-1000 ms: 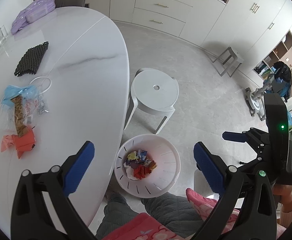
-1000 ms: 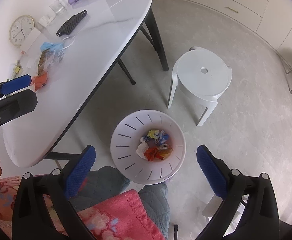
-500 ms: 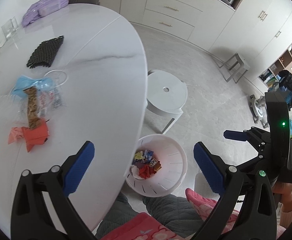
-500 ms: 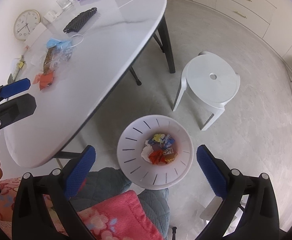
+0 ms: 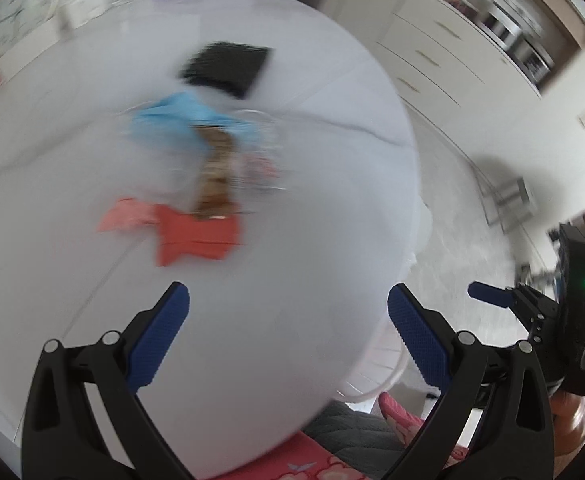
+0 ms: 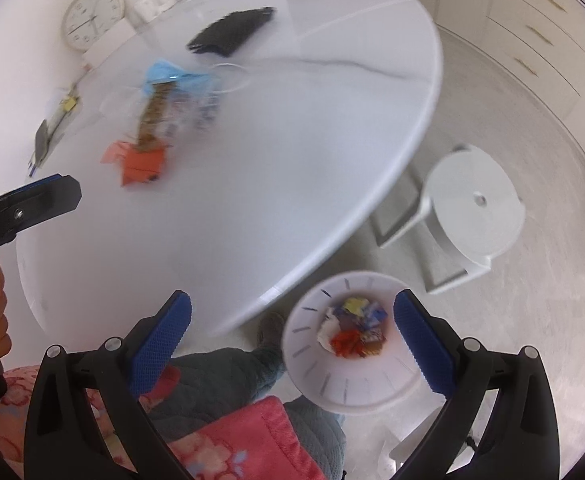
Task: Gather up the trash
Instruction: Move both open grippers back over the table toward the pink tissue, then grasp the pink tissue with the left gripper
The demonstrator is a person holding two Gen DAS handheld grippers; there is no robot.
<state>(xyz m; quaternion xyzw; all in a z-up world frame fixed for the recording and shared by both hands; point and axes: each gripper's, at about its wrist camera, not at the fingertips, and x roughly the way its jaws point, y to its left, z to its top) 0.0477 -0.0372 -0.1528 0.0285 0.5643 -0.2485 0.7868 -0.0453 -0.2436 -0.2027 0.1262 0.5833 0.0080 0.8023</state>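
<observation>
Near the white oval bench's (image 5: 292, 320) middle lay a crumpled red paper wrapper (image 5: 196, 236). Left gripper (image 5: 288, 336) hovered short of it, jaws wide, empty, presumably approaching. Right gripper (image 6: 292, 332), wide and empty, hung over the white slotted bin (image 6: 332, 384).

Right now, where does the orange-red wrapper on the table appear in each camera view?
Left wrist view: the orange-red wrapper lies left of centre on the white table, ahead of the open left tool.
Right wrist view: it sits in the upper left, far from the open right tool.
Shared landmark: the brown snack bar touching its far edge.
</observation>
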